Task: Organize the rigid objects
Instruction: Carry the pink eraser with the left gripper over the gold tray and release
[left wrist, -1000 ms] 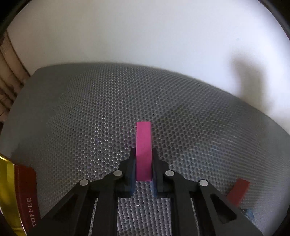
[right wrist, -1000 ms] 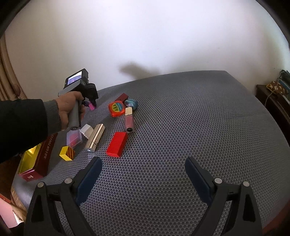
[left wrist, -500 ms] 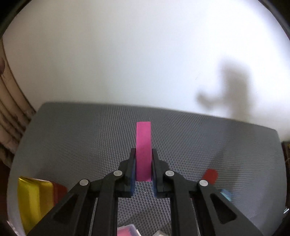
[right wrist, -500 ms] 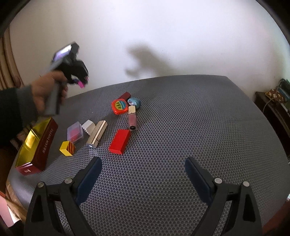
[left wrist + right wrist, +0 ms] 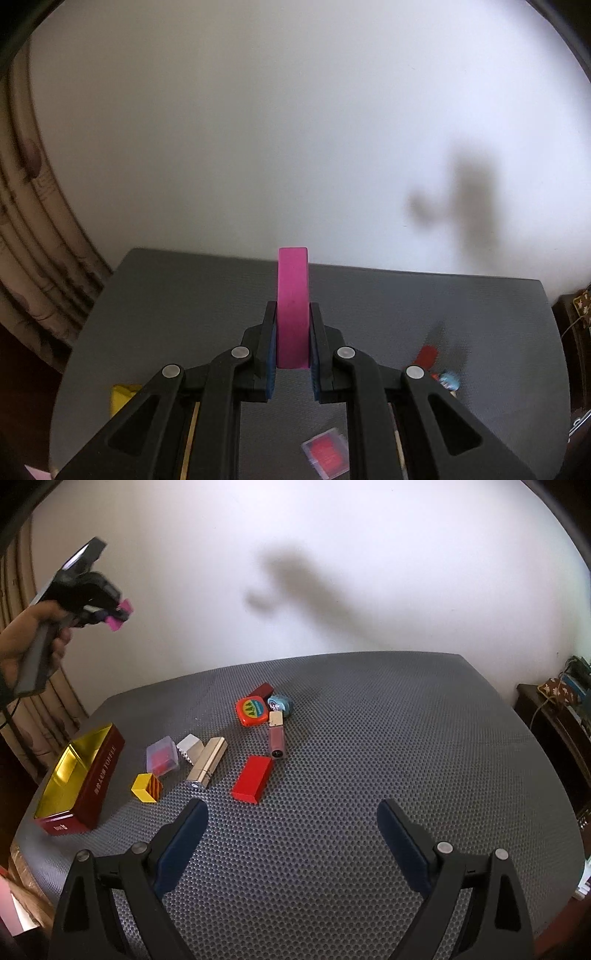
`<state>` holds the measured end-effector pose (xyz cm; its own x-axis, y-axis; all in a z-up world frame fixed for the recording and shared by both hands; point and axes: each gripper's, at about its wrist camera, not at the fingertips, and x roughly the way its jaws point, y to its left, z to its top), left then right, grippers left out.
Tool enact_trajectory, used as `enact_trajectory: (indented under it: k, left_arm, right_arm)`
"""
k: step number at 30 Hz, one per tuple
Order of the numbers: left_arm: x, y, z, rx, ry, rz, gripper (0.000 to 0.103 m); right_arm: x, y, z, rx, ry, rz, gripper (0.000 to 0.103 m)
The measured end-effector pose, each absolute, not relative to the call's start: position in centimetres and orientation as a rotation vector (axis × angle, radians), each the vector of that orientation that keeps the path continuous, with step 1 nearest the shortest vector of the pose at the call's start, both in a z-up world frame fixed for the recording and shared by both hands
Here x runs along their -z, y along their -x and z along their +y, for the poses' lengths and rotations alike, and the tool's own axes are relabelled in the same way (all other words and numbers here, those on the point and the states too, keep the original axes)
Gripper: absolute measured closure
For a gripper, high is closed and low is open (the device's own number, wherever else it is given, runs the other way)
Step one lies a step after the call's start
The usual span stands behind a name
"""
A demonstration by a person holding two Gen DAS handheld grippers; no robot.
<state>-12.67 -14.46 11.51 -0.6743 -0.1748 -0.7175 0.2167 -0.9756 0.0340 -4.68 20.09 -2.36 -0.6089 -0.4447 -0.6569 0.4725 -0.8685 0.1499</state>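
The left gripper (image 5: 292,332) is clamped on a pink block (image 5: 292,306); both pads press the block's flat sides, and the block stands on edge between them, its far end projecting past the fingertips. In the right wrist view the left gripper (image 5: 120,614) is held high above the left end of the mat (image 5: 369,738), in front of the white wall (image 5: 369,572); the person's hand (image 5: 26,646) grips its handle, and the pink block (image 5: 120,616) shows at its tip, clear of every surface.

The right gripper (image 5: 291,834) is spread wide with nothing between its fingers; it hangs over the near part of the mat, well apart from the objects.

On the mat, left to right: an open tin (image 5: 79,775), gold inside and dark red outside, lies at the left edge; a yellow cube (image 5: 147,788) sits just beside it; a clear case (image 5: 161,756) with red contents lies behind the cube; a white block (image 5: 189,748) touches a gold tube (image 5: 207,762); a red box (image 5: 252,778) lies near the tube; a pink vial (image 5: 276,734) lies behind the red box; an orange tape measure (image 5: 252,710), a dark red block (image 5: 261,690) and a blue cap (image 5: 280,703) cluster at the far end.

A cabinet (image 5: 554,723) stands at the right, off the mat.
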Motion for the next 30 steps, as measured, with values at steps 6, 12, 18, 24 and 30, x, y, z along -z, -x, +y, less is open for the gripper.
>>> enact_trajectory:
  k: [6, 12, 18, 24, 30]
  left_arm:
    - [-12.3, 11.0, -15.8, 2.625, -1.153, 0.103, 0.091]
    - [-9.8, 8.4, -19.9, 2.541, -1.214, 0.12, 0.091]
    - [-5.4, 5.4, -23.3, 2.469, -1.292, 0.134, 0.091]
    - [0.3, 3.8, -26.0, 2.414, -1.373, 0.139, 0.091]
    - [4.3, 3.9, -27.4, 2.343, -1.412, 0.144, 0.091]
  right_arm:
    - [2.2, 4.5, 20.0, 2.432, -0.972, 0.055, 0.008]
    - [2.8, 4.7, 19.9, 2.424, -0.999, 0.059, 0.008]
    - [3.5, 4.6, 19.5, 2.413, -1.018, 0.075, 0.008]
    - [4.0, 4.6, 19.1, 2.397, -1.03, 0.084, 0.008]
    - [4.0, 4.7, 19.4, 2.4, -1.031, 0.077, 0.008]
